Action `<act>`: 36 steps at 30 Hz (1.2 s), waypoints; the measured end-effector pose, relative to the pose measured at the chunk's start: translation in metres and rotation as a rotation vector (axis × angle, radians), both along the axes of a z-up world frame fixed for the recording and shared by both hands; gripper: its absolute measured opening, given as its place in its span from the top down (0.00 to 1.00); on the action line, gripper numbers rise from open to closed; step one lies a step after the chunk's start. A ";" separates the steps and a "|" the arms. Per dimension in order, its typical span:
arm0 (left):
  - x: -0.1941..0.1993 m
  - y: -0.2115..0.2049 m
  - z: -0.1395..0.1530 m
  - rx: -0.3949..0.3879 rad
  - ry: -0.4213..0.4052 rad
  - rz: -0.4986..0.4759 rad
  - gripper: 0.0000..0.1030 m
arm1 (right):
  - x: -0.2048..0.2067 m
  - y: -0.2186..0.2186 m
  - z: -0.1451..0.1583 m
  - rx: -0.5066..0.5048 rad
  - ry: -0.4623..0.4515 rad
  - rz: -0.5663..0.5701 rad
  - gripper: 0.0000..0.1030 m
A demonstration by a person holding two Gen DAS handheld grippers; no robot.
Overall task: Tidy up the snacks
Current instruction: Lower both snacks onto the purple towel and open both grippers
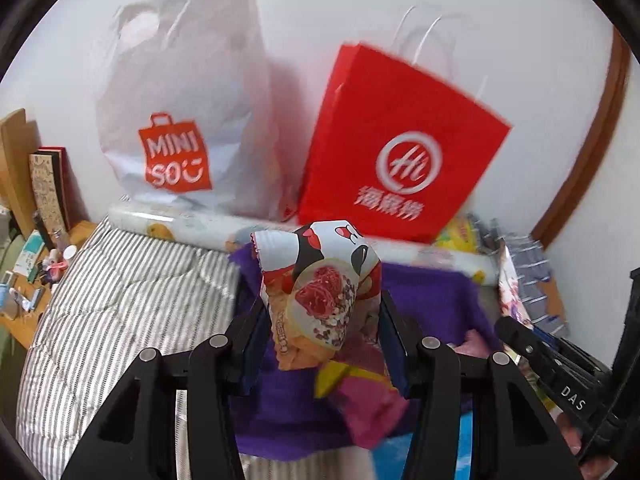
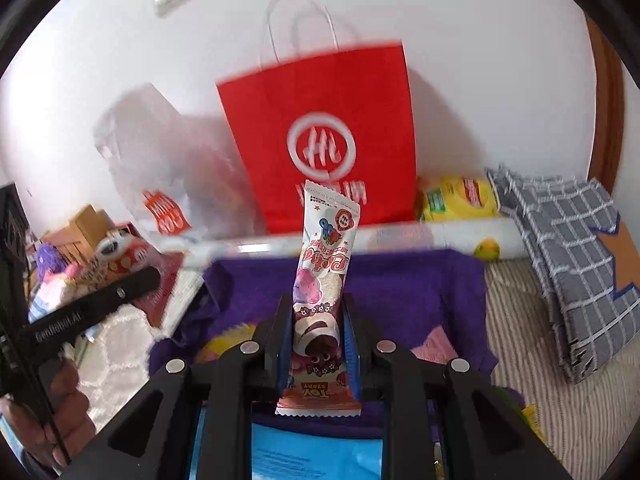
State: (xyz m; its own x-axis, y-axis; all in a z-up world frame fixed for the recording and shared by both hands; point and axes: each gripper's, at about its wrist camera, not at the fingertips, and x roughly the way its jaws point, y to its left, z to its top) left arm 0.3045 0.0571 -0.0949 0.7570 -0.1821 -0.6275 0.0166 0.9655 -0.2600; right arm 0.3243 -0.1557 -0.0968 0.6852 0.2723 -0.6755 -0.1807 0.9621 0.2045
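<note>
In the left wrist view my left gripper (image 1: 318, 312) is shut on a puffy snack bag (image 1: 320, 288) printed with a cartoon mouse and a round sweet; the bag stands up between the pads. The right wrist view shows my right gripper (image 2: 316, 320) shut on a slim white and pink snack packet (image 2: 324, 272) that points up and away. Both are held above a purple cloth (image 2: 420, 288) with more snack wrappers (image 1: 360, 392) lying on it. Behind the cloth, a red paper bag (image 2: 320, 136) and a white Miniso plastic bag (image 1: 176, 128) stand against the wall.
A striped quilt (image 1: 120, 300) lies left of the cloth, with a cluttered wooden desk (image 1: 24, 280) beyond it. A grey checked cloth (image 2: 568, 248) and a yellow packet (image 2: 460, 196) sit at the right. A hand (image 2: 60, 400) holds the other gripper at the left edge.
</note>
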 end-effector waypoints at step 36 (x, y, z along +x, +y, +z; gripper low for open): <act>0.002 -0.019 -0.046 0.090 0.071 0.045 0.51 | 0.011 -0.013 -0.049 -0.056 0.156 -0.076 0.79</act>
